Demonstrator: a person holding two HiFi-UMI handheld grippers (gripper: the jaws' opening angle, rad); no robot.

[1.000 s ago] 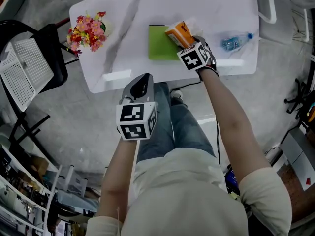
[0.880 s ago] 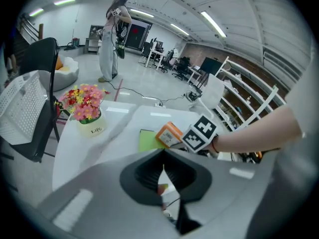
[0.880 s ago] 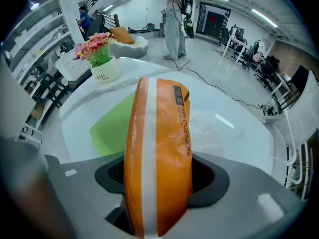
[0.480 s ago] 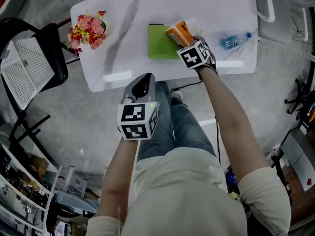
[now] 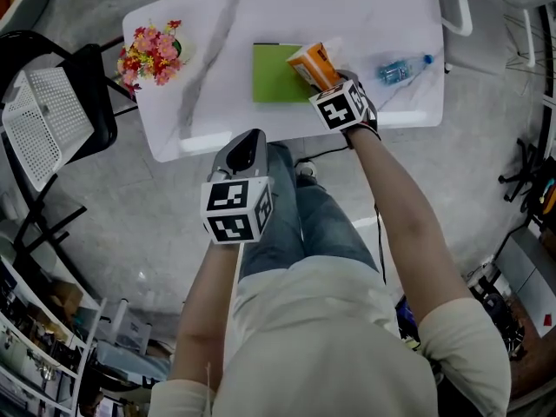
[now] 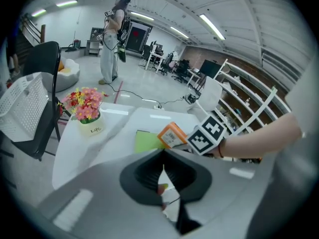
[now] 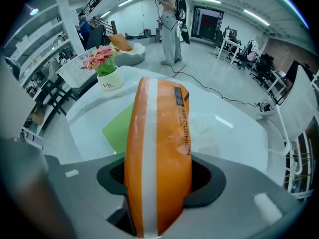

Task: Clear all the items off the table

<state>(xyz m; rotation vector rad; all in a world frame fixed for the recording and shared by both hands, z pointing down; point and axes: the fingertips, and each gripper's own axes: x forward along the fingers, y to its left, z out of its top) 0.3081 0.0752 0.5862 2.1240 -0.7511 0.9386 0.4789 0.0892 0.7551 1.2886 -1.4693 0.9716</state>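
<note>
My right gripper (image 5: 328, 78) is shut on an orange air-cushion pack (image 5: 314, 63), held upright just over the white marble table (image 5: 261, 7). Its jaws have just been closing, and the pack (image 7: 159, 148) fills the gap between them. A green pad (image 5: 273, 74) lies flat on the table to the pack's left. A clear water bottle (image 5: 395, 70) with a blue label lies on its side to the right. A pot of pink and red flowers (image 5: 155, 55) stands at the table's left end. My left gripper (image 5: 250, 146) hovers off the table's near edge, shut with nothing in it.
A black chair with a white mesh basket (image 5: 43, 124) on it stands left of the table. A white chair frame (image 5: 459, 11) is at the far right corner. A person (image 6: 113, 34) stands far off in the room. My legs are under the table's near edge.
My right gripper has risen a little with the orange pack in it. The left gripper has stayed where it was.
</note>
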